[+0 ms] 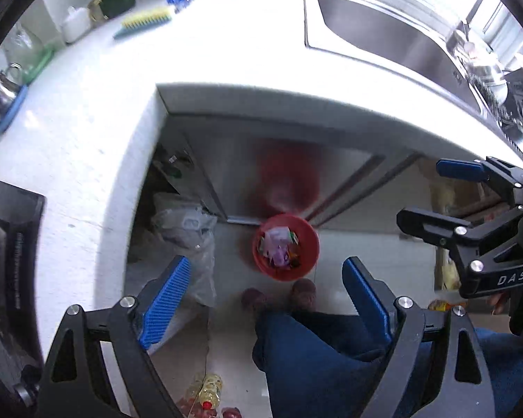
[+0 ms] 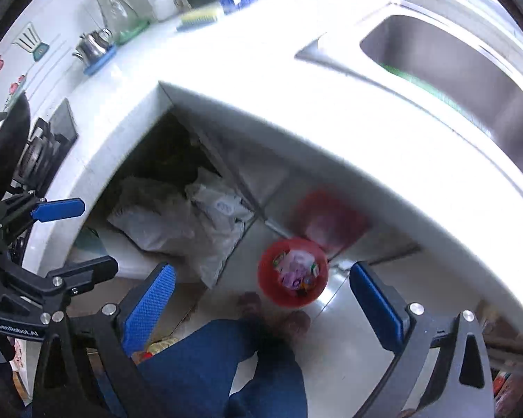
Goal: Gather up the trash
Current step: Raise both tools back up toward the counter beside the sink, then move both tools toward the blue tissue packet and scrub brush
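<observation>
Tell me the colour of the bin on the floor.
Red; the bin shows best in the left wrist view.

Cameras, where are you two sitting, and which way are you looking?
Left wrist view: sits on the left tool, looking steeply down at the red bin on the floor below the white counter; it shows the person's blue trouser legs and the right tool.
Right wrist view: sits on the right tool, looking down likewise; it shows the legs and the left tool.
Shared: the trash-filled bin, counter, steel sink, and both tools open, empty.
</observation>
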Tool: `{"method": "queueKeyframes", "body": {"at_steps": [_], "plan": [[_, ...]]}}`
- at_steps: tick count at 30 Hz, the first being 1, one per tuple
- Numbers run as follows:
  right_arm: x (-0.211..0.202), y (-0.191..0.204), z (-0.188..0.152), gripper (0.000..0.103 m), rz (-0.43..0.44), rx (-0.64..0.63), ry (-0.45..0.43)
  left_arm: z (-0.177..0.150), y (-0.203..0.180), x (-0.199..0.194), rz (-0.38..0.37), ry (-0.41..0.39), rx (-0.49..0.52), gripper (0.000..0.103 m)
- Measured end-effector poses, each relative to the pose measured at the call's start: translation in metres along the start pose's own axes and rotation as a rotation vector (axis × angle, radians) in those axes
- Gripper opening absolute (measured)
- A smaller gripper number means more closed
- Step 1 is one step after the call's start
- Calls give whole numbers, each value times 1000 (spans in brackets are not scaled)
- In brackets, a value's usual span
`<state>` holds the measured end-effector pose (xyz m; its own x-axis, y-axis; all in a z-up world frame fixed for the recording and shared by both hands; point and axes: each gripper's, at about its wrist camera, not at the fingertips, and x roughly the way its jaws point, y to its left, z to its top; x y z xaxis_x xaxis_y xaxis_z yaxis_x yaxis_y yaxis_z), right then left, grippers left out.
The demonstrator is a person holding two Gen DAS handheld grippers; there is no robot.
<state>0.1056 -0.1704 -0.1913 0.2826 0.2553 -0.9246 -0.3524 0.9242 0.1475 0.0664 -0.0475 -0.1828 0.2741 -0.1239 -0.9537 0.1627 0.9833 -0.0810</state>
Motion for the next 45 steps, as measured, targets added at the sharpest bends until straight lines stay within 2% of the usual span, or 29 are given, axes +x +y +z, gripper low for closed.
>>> {"method": "queueKeyframes", "body": {"at_steps": [9,12,15,17,21,25,31,35,39,45], "plan": [[-42,5,31,102,3,-51,-122,29,10,-49,67,-117,-49,88],[-46,6,39,102,13,-62,-137,41,16,-67,96,-151,-51,88],[-51,6,50,102,37,-56,-144,52,23,-81,94,-180,-62,88],[-54,7,58,102,48,-60,-152,59,27,-88,107,-193,-67,92],[-58,7,78,102,54,-68,-175,75,38,-94,117,-211,-76,92],[-56,6,98,102,51,-69,-190,99,56,-88,140,-217,-86,92],[-44,-1,138,102,40,-55,-175,147,91,-73,87,-213,-111,92],[-32,-4,170,102,19,-41,-154,181,113,-64,76,-216,-115,92],[-26,-1,207,102,5,-27,-153,220,140,-65,100,-267,-103,92],[-12,5,261,102,-9,11,-135,273,180,-55,97,-252,-95,92]]}}
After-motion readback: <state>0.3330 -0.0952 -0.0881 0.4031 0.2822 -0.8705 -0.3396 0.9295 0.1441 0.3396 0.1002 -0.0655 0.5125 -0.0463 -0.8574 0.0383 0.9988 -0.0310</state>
